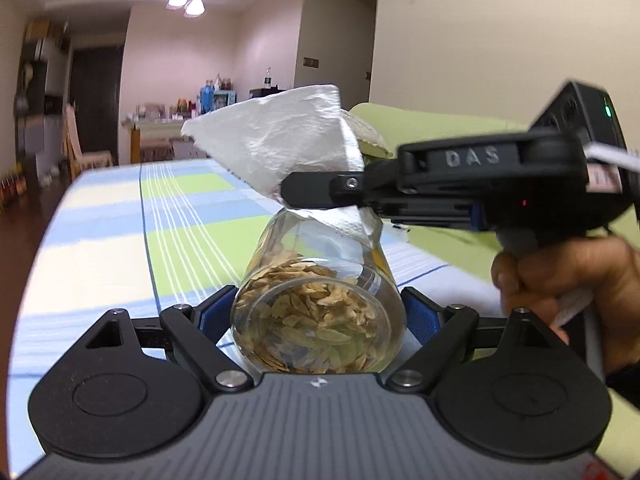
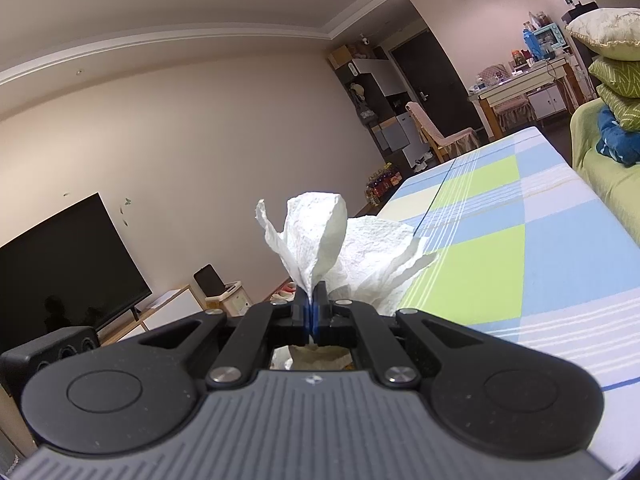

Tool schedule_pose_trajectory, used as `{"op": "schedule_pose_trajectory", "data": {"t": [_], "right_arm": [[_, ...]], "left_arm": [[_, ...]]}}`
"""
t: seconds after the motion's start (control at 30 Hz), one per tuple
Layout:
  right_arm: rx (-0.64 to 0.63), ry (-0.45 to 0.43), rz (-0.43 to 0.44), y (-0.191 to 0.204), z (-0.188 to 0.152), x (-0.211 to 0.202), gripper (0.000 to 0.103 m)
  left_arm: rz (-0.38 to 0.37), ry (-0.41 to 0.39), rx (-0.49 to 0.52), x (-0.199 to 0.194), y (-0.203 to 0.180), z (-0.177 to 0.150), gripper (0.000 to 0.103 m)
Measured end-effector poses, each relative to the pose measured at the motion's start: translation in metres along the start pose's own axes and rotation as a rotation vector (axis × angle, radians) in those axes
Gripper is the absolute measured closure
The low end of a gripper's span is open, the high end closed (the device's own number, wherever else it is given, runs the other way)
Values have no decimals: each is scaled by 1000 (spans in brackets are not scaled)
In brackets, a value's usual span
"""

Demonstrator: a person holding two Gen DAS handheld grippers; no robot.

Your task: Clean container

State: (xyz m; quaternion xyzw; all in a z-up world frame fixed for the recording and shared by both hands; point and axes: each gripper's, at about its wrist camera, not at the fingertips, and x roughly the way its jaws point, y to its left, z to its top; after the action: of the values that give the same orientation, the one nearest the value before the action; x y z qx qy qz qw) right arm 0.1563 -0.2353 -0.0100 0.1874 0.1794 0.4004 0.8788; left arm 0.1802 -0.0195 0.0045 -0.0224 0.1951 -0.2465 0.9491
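Observation:
My left gripper (image 1: 316, 312) is shut on a clear glass jar (image 1: 320, 300) that lies along its fingers above the table, base toward the camera, with tan flakes inside. My right gripper (image 1: 292, 190) comes in from the right, shut on a white paper towel (image 1: 280, 136), and presses it against the jar's far end. In the right wrist view the right gripper (image 2: 311, 300) pinches the towel (image 2: 320, 236), which fans out in front. The jar is hidden there.
A table with a blue, green and white checked cloth (image 1: 120, 220) lies below both grippers. A green sofa (image 2: 600, 168) with stacked cushions (image 2: 616, 64) stands beside it. A television (image 2: 68, 264) and speaker (image 2: 52, 348) are at the left wall.

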Motion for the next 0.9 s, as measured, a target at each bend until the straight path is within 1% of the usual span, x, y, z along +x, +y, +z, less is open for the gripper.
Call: {"op": "schedule_pose_trajectory", "data": {"t": [0.07, 0.17, 0.27, 0.33, 0.43, 0.53, 0.6, 0.63, 0.73, 0.77, 0.9], "right_arm": [[-16, 10, 5, 4, 0, 0, 103], [-40, 26, 11, 10, -1, 0, 103], [-64, 42, 18, 17, -1, 0, 103], [-80, 52, 23, 21, -1, 0, 103], [-104, 67, 29, 27, -2, 0, 103], [-75, 45, -4, 14, 4, 5, 103], [-48, 33, -7, 6, 7, 7, 103], [-47, 31, -3, 6, 6, 7, 103], [-53, 23, -1, 9, 3, 8, 103], [-49, 21, 1, 7, 2, 7, 103], [-41, 15, 6, 3, 1, 5, 103]], "left_arm": [[-4, 1, -6, 5, 7, 2, 18], [5, -11, 18, 6, 6, 1, 18], [38, -14, 87, 5, -3, -1, 18], [76, -13, 163, 5, -12, -2, 18], [151, -11, 321, 9, -28, -8, 18], [226, -9, 484, 14, -44, -14, 18], [244, -13, 530, 13, -52, -18, 18], [245, -15, 528, 13, -53, -19, 18], [227, -23, 466, 13, -45, -16, 18], [213, -28, 428, 14, -40, -14, 18], [118, -40, 203, 8, -16, -6, 17]]}}
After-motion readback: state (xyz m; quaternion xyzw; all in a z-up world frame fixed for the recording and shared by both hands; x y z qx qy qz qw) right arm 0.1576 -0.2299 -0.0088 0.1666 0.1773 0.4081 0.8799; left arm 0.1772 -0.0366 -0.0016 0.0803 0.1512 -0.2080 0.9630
